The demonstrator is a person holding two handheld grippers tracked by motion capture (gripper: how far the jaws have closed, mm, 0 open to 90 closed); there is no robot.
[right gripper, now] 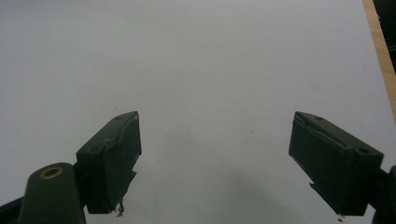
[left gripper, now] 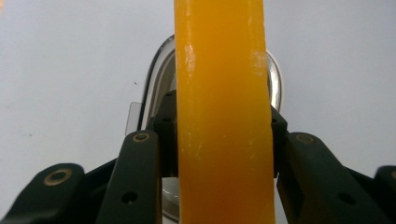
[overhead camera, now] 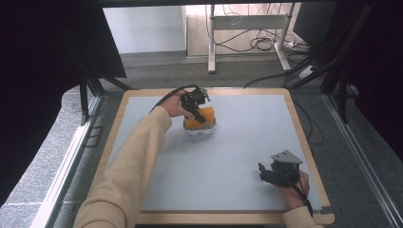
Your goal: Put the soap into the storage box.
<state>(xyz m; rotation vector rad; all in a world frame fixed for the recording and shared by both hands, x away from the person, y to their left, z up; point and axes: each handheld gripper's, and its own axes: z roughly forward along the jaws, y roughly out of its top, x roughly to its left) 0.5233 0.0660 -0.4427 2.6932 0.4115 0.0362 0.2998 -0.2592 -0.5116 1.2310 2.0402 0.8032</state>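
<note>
Left jaws: the left gripper (overhead camera: 198, 108) is clamped on an orange block (left gripper: 223, 112), 1 jaw pressing on each side of it.
Right jaws: the right gripper (overhead camera: 272, 175) stands wide apart with nothing between, resting near the desk's right front corner.
Orange block: it is at the far middle of the desk (overhead camera: 237, 156), held upright above a white container (overhead camera: 199, 128), and seems to touch it.
Container: in the left gripper view a pale rim (left gripper: 156, 84) shows behind the block.
Done: the block is gripped and brought to the container.
Left: I judge that lowering it fully in and releasing remain.
</note>
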